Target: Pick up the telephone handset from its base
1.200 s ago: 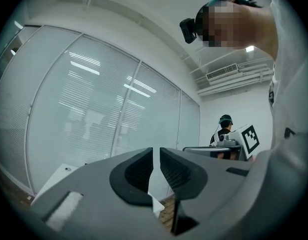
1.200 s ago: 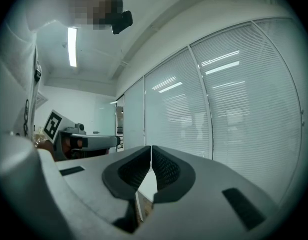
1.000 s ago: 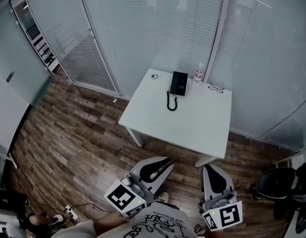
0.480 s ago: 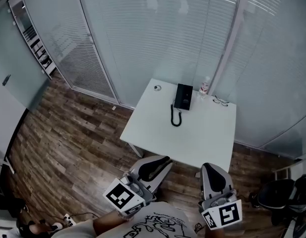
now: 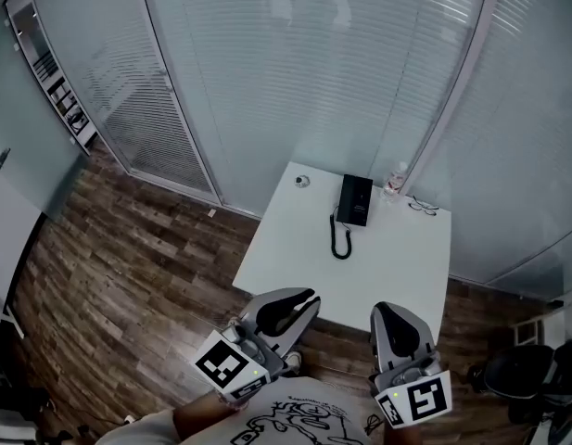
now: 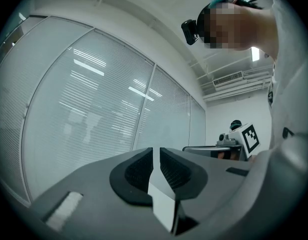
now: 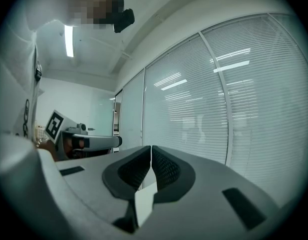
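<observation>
One telephone handset [image 5: 347, 200] is seated on its base [image 5: 362, 200], at the far edge of the white surface [image 5: 397, 267]. One bottle [image 5: 396, 180] and one pair of glasses [image 5: 422, 207] are placed beside the base. The left claw [image 5: 307, 298] and the right claw [image 5: 382, 310] are clenched and empty, well apart from the handset.

Table: white rectangular table [image 5: 378, 267] on a dark wood-plank floor [image 5: 128, 248].
Far edge, middle: black desk telephone [image 5: 355, 199], with its black coiled cord [image 5: 340, 239] trailing nearer.
Far right: clear plastic bottle [image 5: 396, 180], pair of glasses [image 5: 421, 206].
Far left: small round object [image 5: 302, 182].
</observation>
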The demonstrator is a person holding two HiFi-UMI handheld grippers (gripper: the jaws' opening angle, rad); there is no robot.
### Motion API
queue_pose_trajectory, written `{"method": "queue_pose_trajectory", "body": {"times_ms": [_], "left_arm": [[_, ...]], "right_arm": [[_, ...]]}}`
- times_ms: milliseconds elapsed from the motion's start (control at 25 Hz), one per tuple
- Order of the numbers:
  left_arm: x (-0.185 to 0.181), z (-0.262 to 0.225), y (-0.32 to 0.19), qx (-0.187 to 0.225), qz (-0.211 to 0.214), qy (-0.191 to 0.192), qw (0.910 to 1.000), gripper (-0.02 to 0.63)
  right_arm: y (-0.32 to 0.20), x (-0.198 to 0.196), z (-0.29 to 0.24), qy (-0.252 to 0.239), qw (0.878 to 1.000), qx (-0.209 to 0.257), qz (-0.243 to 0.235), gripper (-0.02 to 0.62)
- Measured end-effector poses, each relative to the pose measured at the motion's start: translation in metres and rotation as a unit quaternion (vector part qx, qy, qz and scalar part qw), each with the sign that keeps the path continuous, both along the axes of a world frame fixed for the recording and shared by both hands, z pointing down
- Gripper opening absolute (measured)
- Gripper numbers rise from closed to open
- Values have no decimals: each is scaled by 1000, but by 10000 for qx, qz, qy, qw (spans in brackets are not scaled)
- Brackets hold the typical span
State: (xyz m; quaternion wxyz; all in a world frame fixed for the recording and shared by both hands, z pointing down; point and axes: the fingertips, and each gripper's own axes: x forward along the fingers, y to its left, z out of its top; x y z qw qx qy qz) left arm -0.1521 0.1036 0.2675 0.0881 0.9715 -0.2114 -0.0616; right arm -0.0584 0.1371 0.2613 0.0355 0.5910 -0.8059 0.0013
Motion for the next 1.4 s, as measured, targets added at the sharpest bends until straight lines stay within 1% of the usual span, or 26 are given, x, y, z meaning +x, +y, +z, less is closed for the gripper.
{"method": "queue_pose_trajectory", "body": {"times_ms": [240,480,680,960,1200,1400], "left_arm": [[3,7,-23,-85,175,13,9998,41],[10,20,-28,-238,296,-53,9993,41],[18,17,-39,-188,225,-34,9996,41],[59,10,-60,-129,181,-17,9998,41],[114,17,-83,-157,162,-58,9997,41],[150,18,-100,-171,133,-92,9997,41]], "right_arm": [[-19,-10,14,-45,9998,-166,70,6],[-25,4,22,-103,9992,-248,281,6],[-33,17,20,-111,9993,-197,287,6],[-57,59,14,-112,9995,-126,255,6],[-82,115,21,-151,9995,-139,238,6],[-101,154,22,-175,9995,-128,209,6]]}}
